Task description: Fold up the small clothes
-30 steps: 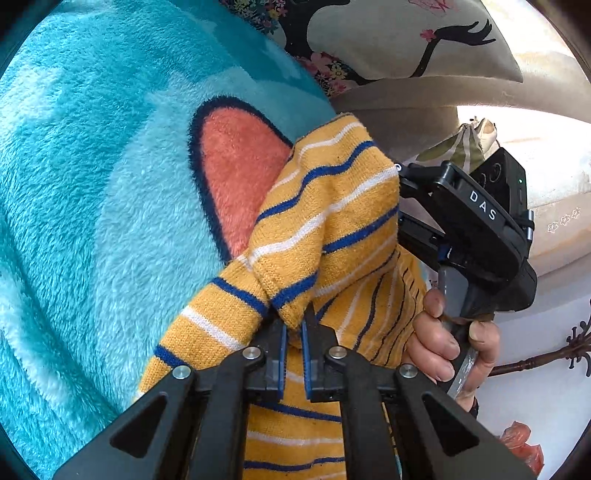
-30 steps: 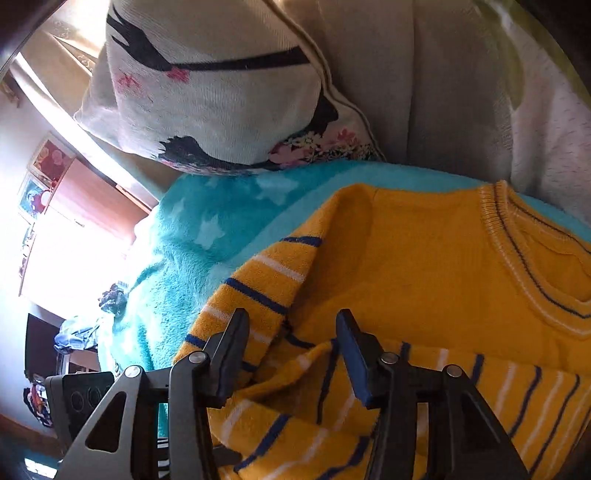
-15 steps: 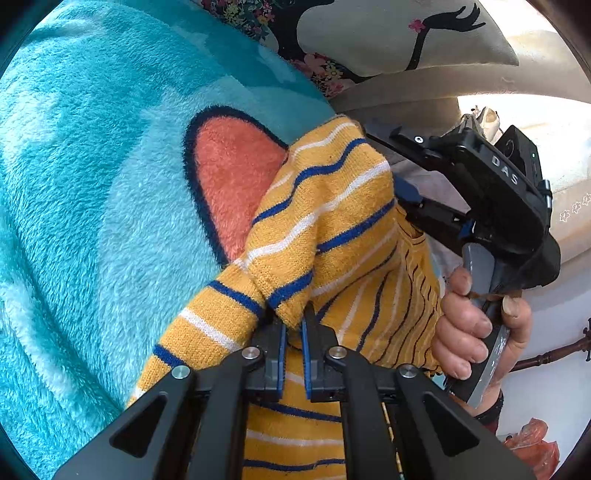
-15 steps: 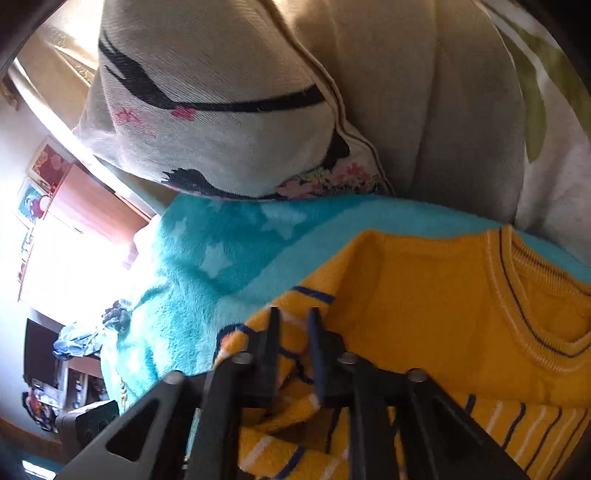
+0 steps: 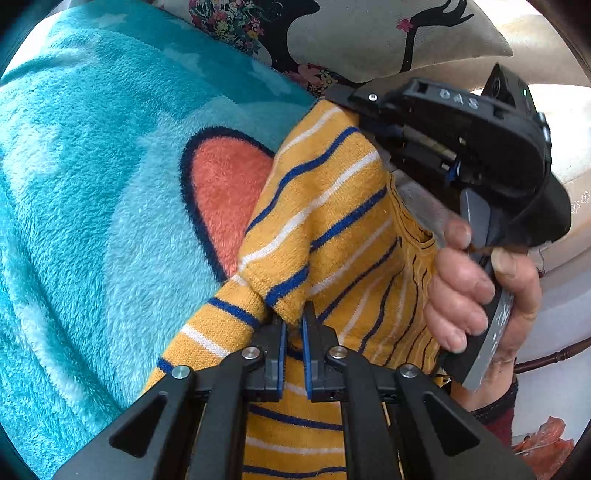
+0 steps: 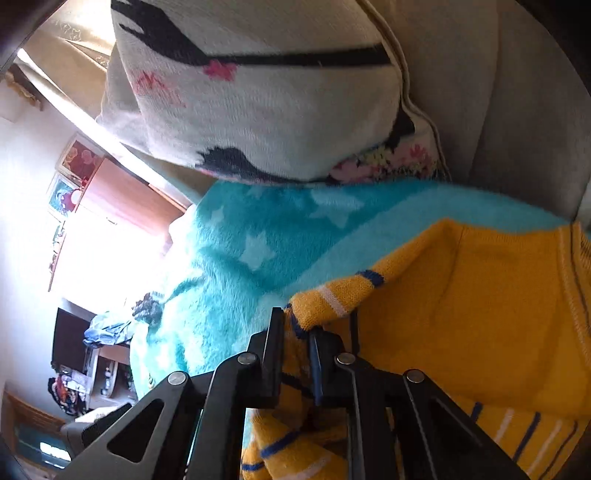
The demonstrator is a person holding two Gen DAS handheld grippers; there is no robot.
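Note:
A small yellow knit sweater [image 5: 332, 221] with blue and white stripes lies on a turquoise fleece blanket [image 5: 92, 184]. My left gripper [image 5: 292, 325] is shut on a striped fold of it. The right gripper's black body [image 5: 461, 147] and the hand holding it show at the right of the left wrist view, at the fold's far end. In the right wrist view my right gripper [image 6: 297, 332] is shut on the striped sleeve edge of the sweater [image 6: 461, 314], lifted above the blanket [image 6: 258, 240]. The plain yellow body and neckline lie to the right.
A cream cushion with a black and floral print [image 6: 258, 92] leans against the sofa back [image 6: 517, 92] just beyond the blanket; it also shows in the left wrist view [image 5: 369, 33]. The blanket has an orange patch with a dark outline [image 5: 225, 192]. Room furniture [image 6: 92, 350] is far left.
My right gripper has shut on the striped sleeve edge and lifted it up and away from the sweater body. My left gripper keeps its grip on the fold.

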